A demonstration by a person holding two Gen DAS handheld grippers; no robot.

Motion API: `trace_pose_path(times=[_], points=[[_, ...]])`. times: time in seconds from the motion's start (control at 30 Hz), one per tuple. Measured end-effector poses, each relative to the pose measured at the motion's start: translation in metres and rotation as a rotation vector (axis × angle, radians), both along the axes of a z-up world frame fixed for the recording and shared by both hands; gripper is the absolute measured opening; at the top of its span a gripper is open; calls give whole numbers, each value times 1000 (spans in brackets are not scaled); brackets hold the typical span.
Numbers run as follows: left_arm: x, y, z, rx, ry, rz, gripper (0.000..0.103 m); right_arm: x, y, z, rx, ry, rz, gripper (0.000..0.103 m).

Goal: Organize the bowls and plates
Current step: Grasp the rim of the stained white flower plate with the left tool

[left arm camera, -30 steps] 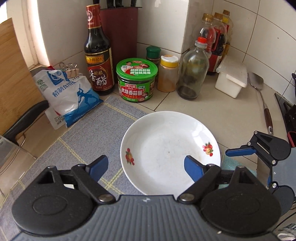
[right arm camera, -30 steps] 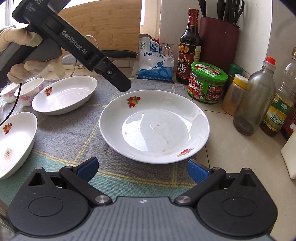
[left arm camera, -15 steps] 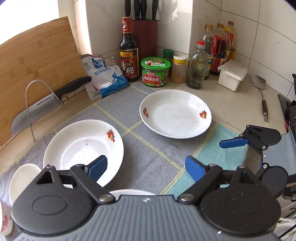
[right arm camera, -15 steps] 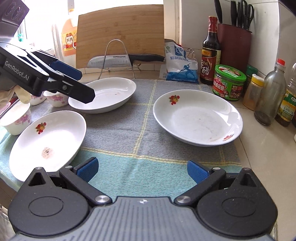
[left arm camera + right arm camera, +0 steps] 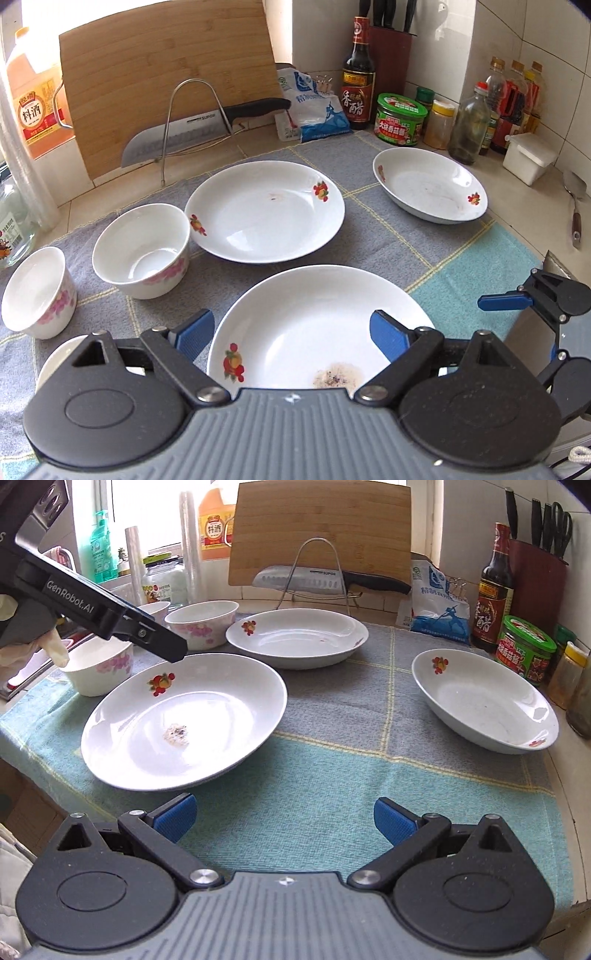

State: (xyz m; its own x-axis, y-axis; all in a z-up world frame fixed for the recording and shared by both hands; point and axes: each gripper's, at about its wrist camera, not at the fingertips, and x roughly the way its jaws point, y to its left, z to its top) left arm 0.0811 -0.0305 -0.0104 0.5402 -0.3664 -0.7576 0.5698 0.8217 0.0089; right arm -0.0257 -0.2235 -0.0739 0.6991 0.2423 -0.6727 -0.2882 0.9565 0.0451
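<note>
Nearest in the left wrist view, the left hand-held gripper (image 5: 291, 330) hangs over the near plate (image 5: 314, 321) with its blue pads spread wide and nothing between them; neither pad touches the plate. That plate sits on the checked cloth (image 5: 461, 266) covering the bench and carries a small brown smear near its front rim. In the right wrist view the right hand-held gripper (image 5: 284, 818) is likewise open and empty, poised above a bare green patch of the cloth, just in front of the same smeared plate (image 5: 184, 720). A gloved hand (image 5: 26, 642) at the left edge holds the left tool, whose dark tip reaches over the plate's far rim.

Behind the near plate lies a second plate (image 5: 264, 212), close to it but apart. To its left stands a bowl (image 5: 142, 249), with another bowl (image 5: 37, 291) just beside it at the cloth's edge; a third white rim (image 5: 55, 362) peeks from under the left tool's body. Well off to the right rests a third plate (image 5: 428, 192), by the cloth's far corner.

Farther back, a knife (image 5: 199, 129) rests in a wire rack against a wooden cutting board (image 5: 166, 74). A blue-and-white bag (image 5: 314, 110), a dark bottle (image 5: 358, 85) and a green-lidded jar (image 5: 400, 118) line the tiled wall.
</note>
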Motion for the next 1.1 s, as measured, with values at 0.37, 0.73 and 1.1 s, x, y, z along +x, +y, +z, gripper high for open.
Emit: trace_pose_path(times=[0.37,0.73,1.1], points=[[1,11,-3,25,27,-1,91,2,38,-16,-4,-28,127,103],[31,11,-19,75,131,-60,90,4,52,-25,-16,-99,181,103],[59,-5,-39,135,238,-140,80,5,53,-27,-7,-126,196,103]])
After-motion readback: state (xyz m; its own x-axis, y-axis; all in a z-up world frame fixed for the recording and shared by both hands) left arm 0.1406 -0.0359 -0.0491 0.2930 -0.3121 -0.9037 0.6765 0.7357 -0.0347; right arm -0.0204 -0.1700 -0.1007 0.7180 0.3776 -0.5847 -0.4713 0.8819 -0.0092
